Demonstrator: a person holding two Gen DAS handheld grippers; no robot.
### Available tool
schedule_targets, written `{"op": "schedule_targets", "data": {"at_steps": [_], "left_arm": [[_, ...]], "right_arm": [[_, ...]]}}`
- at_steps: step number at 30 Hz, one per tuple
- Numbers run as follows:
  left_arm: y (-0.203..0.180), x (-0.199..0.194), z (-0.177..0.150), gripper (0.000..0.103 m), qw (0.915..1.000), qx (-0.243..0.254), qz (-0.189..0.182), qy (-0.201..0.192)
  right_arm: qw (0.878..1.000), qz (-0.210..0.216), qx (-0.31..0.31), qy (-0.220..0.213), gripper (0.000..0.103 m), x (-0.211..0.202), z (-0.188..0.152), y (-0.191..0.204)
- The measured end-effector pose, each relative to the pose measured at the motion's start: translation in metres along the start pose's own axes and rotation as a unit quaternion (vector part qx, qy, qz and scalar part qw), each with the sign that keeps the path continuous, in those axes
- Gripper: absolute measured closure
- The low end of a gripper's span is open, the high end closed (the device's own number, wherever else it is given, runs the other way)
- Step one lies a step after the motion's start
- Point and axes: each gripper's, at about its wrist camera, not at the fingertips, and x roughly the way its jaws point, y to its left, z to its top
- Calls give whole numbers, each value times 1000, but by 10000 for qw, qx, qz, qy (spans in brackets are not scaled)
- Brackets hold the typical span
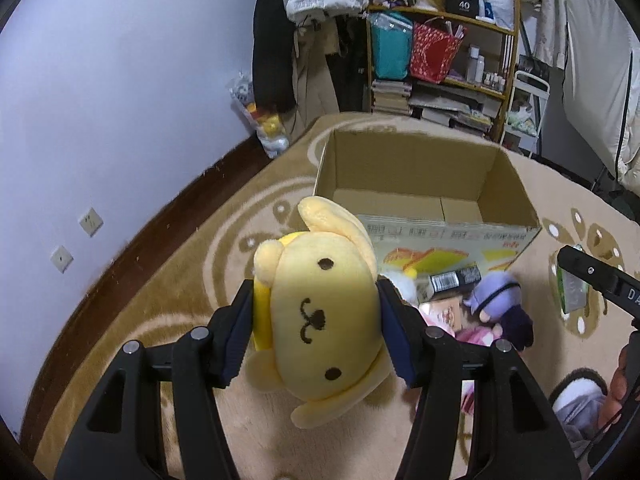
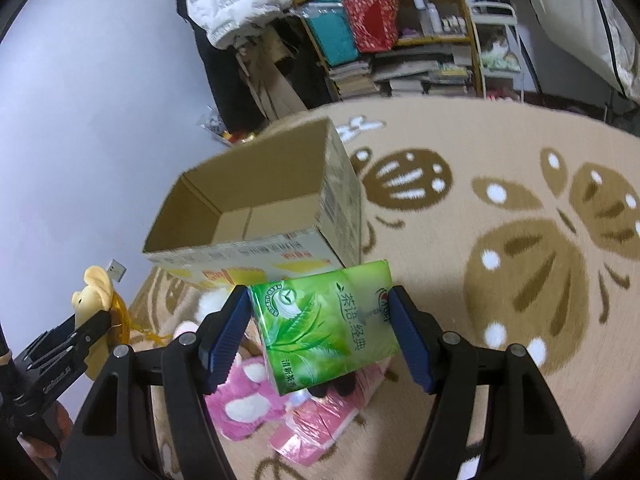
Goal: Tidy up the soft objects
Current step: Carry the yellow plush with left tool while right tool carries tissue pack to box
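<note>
Plush dog (image 1: 320, 316) clamped in left gripper (image 1: 316, 332); tissue pack (image 2: 324, 320) in right gripper (image 2: 320, 332).

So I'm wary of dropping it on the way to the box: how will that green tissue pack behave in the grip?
The green tissue pack looks soft: its glossy wrap is probably a bit slippery between the right hand-held gripper pads. It seems light for its size, and squashy rather than fragile, so it should survive a drop into the cardboard box.

Pale lilac wall (image 1: 120, 80), dark skirting, beige patterned carpet (image 2: 500, 208), cluttered wooden shelf (image 1: 444, 60), hanging coats (image 1: 288, 32)
</note>
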Motion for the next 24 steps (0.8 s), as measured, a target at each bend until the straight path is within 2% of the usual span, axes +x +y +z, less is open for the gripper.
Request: {"op": "schedule_targets", "data": {"at_steps": [10,21,24], "left_arm": [[-1,-3,41,45,9986,151,46,-510],[-14,16,93,45,9950,437,88,-893],[-14,26,100,45,9961,287,-192,-818]], "right_arm": [[9981,99,-474,-380,29,-5,39,26],[9932,69,-1069,-461,29,15,70,48],[9899,-7,-1343,-461,29,25,73,57]]}}
